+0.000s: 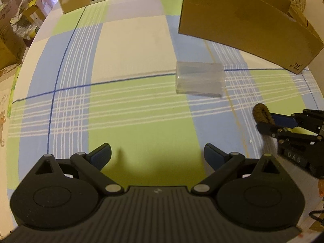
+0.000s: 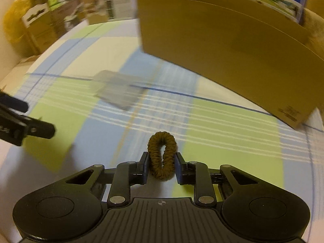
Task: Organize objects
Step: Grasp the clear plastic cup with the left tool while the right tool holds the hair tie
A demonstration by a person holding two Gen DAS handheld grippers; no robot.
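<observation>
Left wrist view: left gripper spread wide, nothing between its fingers, hovering over the checked cloth. Clear plastic box lying on the cloth just in front of the cardboard box. Right gripper well to the near right of the cardboard box, pinching a brown hair tie.

Right wrist view, blurred: right gripper closed on the brown hair tie, loop held upright above the cloth, in front of the cardboard box. Clear plastic box left of the cardboard box's near wall. Left gripper at the far left, farther from it.
</observation>
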